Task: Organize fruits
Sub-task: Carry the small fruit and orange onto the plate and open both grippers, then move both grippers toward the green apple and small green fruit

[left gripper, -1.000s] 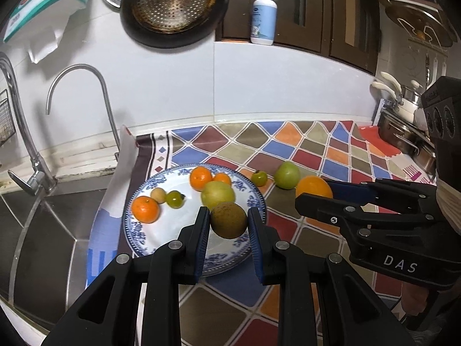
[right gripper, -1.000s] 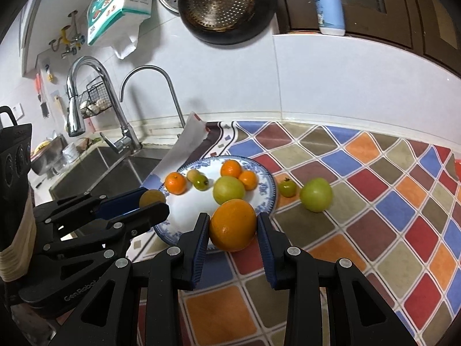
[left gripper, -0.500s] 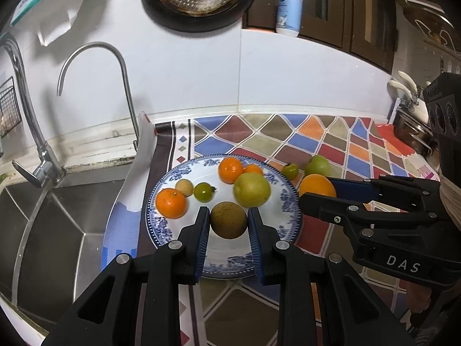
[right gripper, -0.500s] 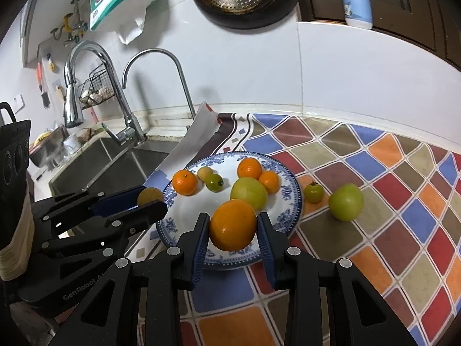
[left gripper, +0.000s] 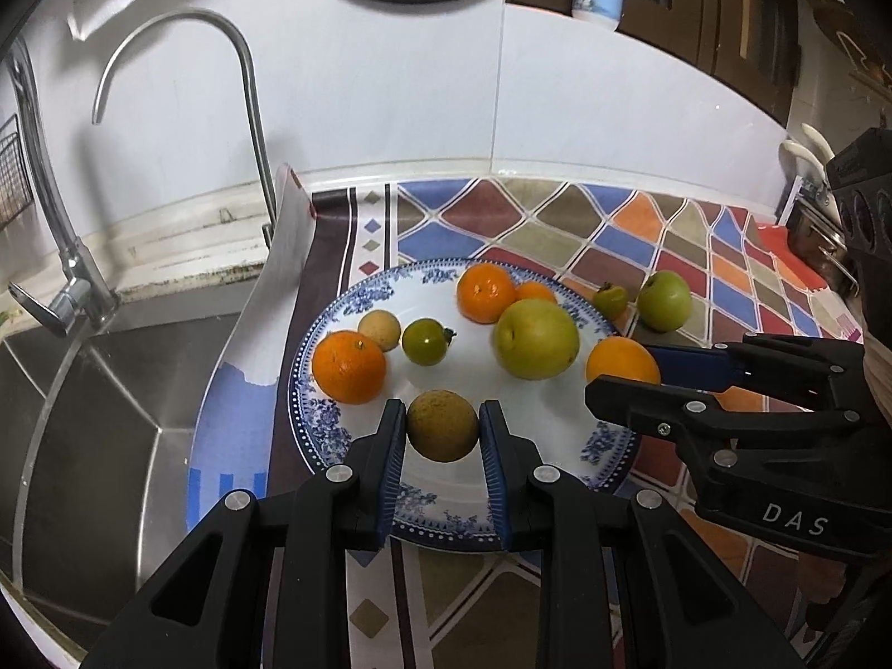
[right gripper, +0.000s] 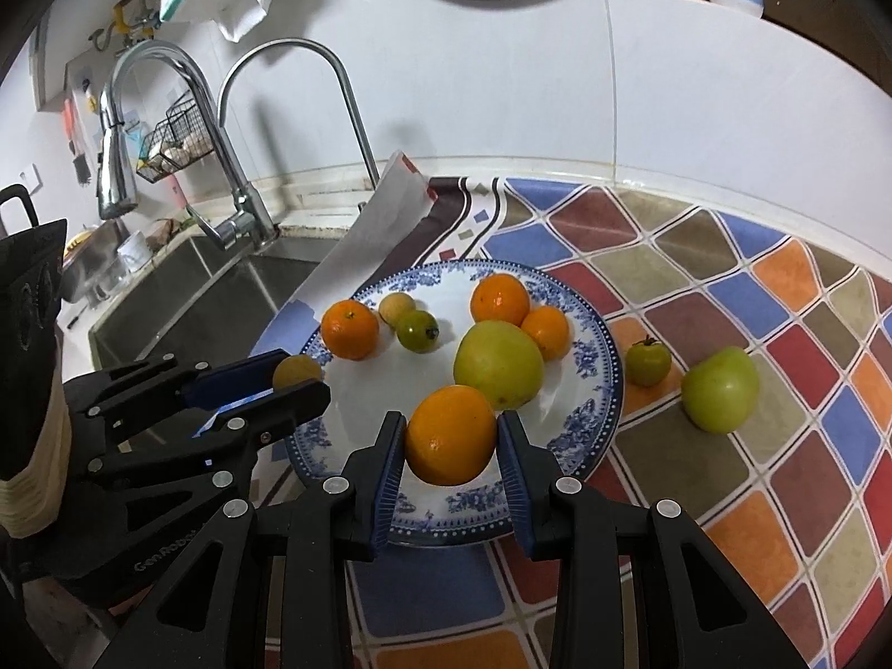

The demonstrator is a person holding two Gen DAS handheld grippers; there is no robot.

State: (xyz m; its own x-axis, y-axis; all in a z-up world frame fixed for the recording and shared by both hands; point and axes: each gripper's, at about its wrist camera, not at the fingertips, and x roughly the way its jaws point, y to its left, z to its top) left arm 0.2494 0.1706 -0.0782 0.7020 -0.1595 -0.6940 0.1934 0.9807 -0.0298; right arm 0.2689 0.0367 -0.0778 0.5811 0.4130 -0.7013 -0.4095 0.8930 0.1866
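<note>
Left wrist view: the left gripper [left gripper: 442, 428] clamps a brown fruit [left gripper: 442, 425] over the plate [left gripper: 549, 429], above bare white near its front rim

Right wrist view: the right gripper [right gripper: 450, 437] pinches an orange [right gripper: 450, 435] above the plate's front edge, just before a green pear [right gripper: 498, 363]

Two close fisheye views look down along each tool (left and right) toward the shared plate [left gripper: 334, 418] [right gripper: 591, 435].

The plate [right gripper: 599, 384] is sitting on the desk [right gripper: 780, 479], with the sink [right gripper: 184, 290] lying to its left. Six fruits are resting on the plate, while two more [right gripper: 648, 362] [right gripper: 720, 390] are lying right of it.
</note>
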